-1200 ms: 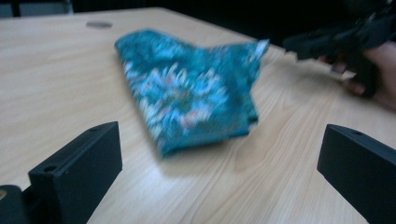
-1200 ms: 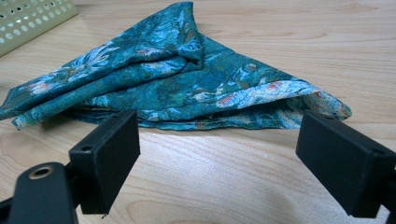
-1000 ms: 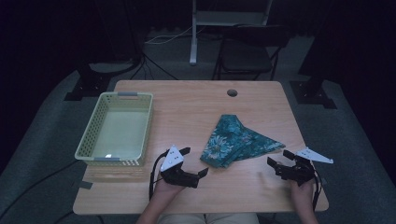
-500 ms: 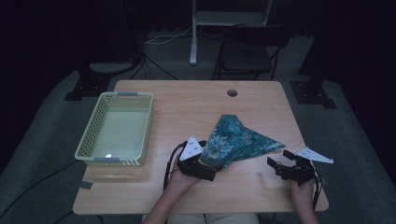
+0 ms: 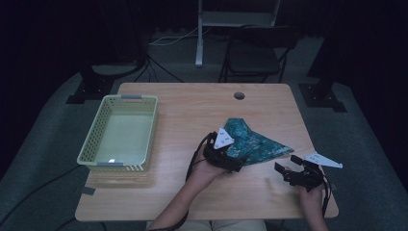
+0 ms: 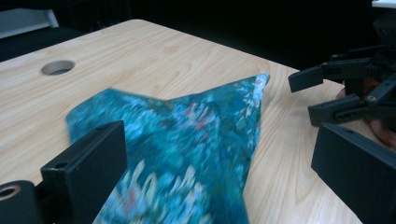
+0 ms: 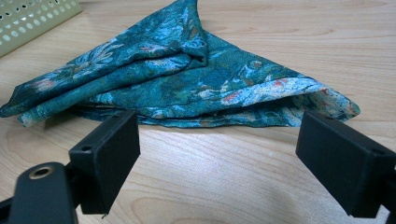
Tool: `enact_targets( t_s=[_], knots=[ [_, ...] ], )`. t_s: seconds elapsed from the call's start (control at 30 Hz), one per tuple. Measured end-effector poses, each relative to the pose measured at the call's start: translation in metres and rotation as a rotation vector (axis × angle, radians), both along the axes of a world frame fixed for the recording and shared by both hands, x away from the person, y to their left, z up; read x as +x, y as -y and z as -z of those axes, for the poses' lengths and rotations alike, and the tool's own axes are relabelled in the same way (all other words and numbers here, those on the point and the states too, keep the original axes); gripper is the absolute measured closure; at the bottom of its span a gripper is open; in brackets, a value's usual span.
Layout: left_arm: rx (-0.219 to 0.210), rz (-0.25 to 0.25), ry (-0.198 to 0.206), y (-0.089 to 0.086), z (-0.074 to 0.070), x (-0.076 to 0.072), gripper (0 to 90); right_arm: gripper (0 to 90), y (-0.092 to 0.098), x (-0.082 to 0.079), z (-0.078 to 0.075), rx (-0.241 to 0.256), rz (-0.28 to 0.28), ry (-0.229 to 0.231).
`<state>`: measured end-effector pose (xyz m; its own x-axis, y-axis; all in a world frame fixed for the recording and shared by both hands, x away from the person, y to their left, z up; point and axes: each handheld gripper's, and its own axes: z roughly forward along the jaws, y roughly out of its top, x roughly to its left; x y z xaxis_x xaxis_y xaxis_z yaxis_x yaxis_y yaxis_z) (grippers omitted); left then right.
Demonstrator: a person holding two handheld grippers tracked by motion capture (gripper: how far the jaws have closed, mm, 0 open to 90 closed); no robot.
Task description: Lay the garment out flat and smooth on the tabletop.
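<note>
1. Teal floral cloth (image 5: 254, 144) — lying folded in a rough triangle on the wooden table (image 5: 192, 110), right of centre, its near edge toward the person.
2. Left gripper (image 5: 230, 162) — sitting at the cloth's near-left edge; in the left gripper view its jaws are standing wide apart with the cloth (image 6: 187, 154) spreading between them, nothing clamped.
3. Right gripper (image 5: 284, 172) — resting on the table just beside the cloth's right tip, apart from it; in the right gripper view its jaws are gaping wide over bare wood, the cloth (image 7: 187, 79) lying just beyond them, nothing held.
4. Pale green perforated basket (image 5: 96, 144) — standing at the table's left side, well apart from the cloth.
5. Round cable hole (image 5: 239, 96) — showing near the table's far edge.
</note>
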<state>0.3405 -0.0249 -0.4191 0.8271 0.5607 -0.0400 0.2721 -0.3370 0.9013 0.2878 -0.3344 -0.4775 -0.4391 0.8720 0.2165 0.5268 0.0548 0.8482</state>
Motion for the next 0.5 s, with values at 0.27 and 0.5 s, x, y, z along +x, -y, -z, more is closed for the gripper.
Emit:
enact_targets(
  t_s=[0.27, 0.5],
  knots=[
    [0.041, 0.023, -0.045, 0.039, 0.011, 0.022, 13.9, 13.1, 0.001, 0.000, 0.000, 0.006, -0.014, 0.000],
    [0.152, -0.003, -0.079, 0.057, 0.028, 0.038, 17.0, 13.1, 0.001, 0.001, 0.000, 0.009, -0.021, -0.004]
  ],
)
